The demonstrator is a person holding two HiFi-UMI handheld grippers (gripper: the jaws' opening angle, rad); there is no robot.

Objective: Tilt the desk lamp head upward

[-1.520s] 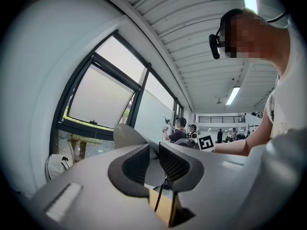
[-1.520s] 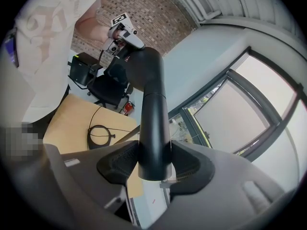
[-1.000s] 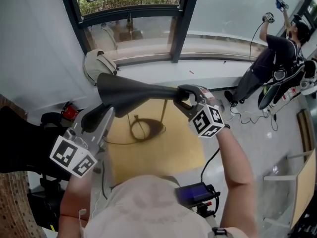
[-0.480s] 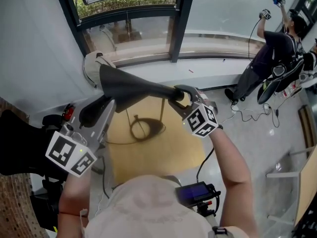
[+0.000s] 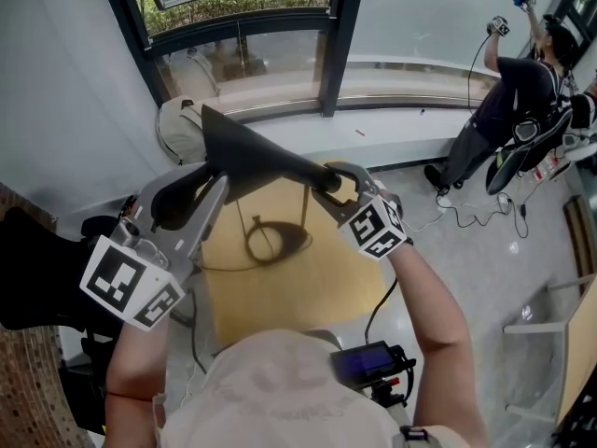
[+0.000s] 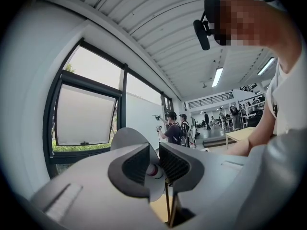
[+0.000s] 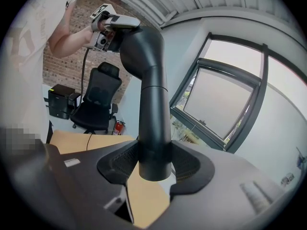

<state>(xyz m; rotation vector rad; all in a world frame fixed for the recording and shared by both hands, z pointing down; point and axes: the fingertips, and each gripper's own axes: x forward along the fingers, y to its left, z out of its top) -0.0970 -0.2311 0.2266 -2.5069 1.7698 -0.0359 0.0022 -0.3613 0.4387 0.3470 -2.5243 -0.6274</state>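
A black desk lamp stands on the yellow table (image 5: pixel 317 292). Its cone-shaped head (image 5: pixel 247 157) points up and to the left, and its ring base (image 5: pixel 276 244) lies flat under a thin stem (image 5: pixel 305 215). My left gripper (image 5: pixel 203 192) is shut on the thin rim of the lamp head (image 6: pixel 125 137), with the bulb (image 6: pixel 153 170) showing between the pads. My right gripper (image 5: pixel 333 181) is shut on the lamp's narrow neck (image 7: pixel 154 123), which runs up between its jaws (image 7: pixel 154 166) toward the left gripper (image 7: pixel 112 27).
A dark-framed window (image 5: pixel 241 26) and a low sill are beyond the table. A pale backpack (image 5: pixel 177 124) sits on the floor at the left. A person (image 5: pixel 518 91) works at the far right. A black office chair (image 7: pixel 96 102) is behind the table.
The wide end of the lamp head has swung upward and away, raised by my left gripper. My right gripper has stayed on the neck and shifted slightly left.
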